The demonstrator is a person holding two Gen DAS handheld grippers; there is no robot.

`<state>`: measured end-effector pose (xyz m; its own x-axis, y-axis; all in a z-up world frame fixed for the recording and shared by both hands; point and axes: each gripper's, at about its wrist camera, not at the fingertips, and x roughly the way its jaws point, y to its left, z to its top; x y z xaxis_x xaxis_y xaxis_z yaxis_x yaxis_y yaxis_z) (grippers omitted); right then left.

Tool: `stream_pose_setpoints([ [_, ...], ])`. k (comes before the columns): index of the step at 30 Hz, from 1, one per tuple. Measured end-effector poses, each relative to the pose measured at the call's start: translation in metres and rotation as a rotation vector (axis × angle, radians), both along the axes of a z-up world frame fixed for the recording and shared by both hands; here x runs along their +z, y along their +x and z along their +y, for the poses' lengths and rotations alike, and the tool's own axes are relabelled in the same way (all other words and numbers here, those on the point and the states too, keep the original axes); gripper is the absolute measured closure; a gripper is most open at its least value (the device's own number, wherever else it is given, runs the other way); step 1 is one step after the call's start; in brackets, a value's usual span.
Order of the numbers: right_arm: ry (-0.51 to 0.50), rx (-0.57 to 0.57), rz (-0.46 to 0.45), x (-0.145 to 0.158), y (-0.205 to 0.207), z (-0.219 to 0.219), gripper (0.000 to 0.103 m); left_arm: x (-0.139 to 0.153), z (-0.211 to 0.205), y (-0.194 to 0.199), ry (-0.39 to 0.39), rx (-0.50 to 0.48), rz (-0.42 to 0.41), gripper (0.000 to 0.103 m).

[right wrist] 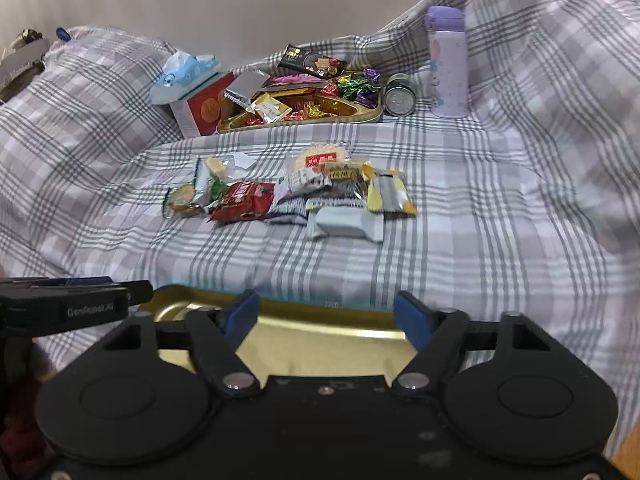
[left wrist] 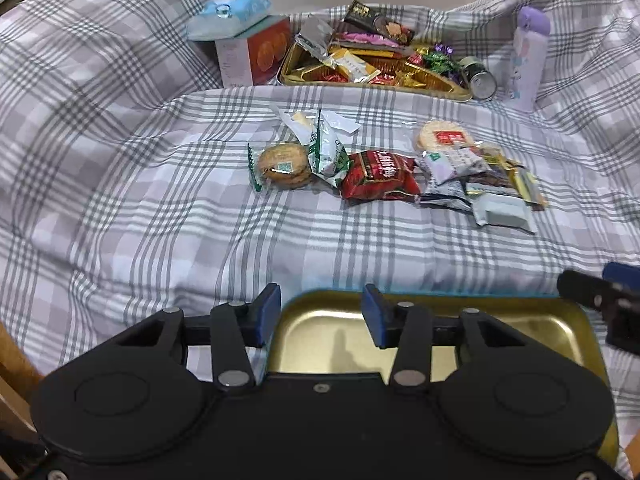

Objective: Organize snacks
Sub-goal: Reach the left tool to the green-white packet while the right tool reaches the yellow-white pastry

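Note:
Several wrapped snacks lie in a row mid-bed: a round biscuit pack (left wrist: 282, 166) (right wrist: 182, 201), a red packet (left wrist: 380, 176) (right wrist: 244, 200), a rice cracker (left wrist: 442, 136) (right wrist: 320, 156) and a grey-white packet (left wrist: 502, 210) (right wrist: 346, 222). An empty gold tin tray (left wrist: 320, 324) (right wrist: 320, 344) lies near the bed's front edge, under both grippers. My left gripper (left wrist: 320, 314) is open and empty above the tray's left part. My right gripper (right wrist: 330, 314) is open and empty above its right part.
At the back stands a second gold tray (left wrist: 360, 80) (right wrist: 360, 114) full of candies and packets. Beside it are a red-and-white box (left wrist: 252, 60) with a tissue pack (left wrist: 230, 12) on top, a small can (left wrist: 480, 78) and a purple bottle (left wrist: 528, 56) (right wrist: 448, 60). Plaid bedding rises at both sides.

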<state>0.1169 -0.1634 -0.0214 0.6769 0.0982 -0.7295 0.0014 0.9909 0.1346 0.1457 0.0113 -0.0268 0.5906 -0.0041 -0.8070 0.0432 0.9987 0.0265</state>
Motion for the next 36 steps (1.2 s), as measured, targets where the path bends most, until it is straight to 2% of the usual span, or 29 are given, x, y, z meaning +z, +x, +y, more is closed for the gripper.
stream_pose_setpoints([
  [2,-0.012,0.005,0.013,-0.006,0.017,-0.002,0.044,-0.004,0.000,0.010,0.003,-0.005,0.007,0.051],
  [3,-0.012,0.010,0.018,-0.009,0.025,-0.004,0.044,-0.006,-0.001,0.016,0.002,-0.012,0.010,0.051],
  [10,-0.039,0.045,0.025,-0.022,0.070,-0.009,0.044,-0.012,-0.003,0.048,-0.016,-0.054,0.025,0.052],
  [13,-0.049,0.047,0.008,-0.023,0.084,-0.009,0.044,-0.013,-0.006,0.059,0.002,-0.063,0.010,0.052],
  [18,-0.081,-0.017,-0.028,-0.026,0.110,-0.017,0.044,-0.014,-0.010,0.073,0.016,-0.081,-0.011,0.052],
  [23,-0.086,-0.072,-0.031,-0.031,0.127,-0.033,0.043,-0.016,-0.011,0.079,0.011,-0.089,-0.021,0.052],
  [36,-0.078,-0.065,0.015,-0.051,0.156,-0.040,0.042,-0.017,-0.006,0.099,0.025,-0.075,-0.064,0.052],
])
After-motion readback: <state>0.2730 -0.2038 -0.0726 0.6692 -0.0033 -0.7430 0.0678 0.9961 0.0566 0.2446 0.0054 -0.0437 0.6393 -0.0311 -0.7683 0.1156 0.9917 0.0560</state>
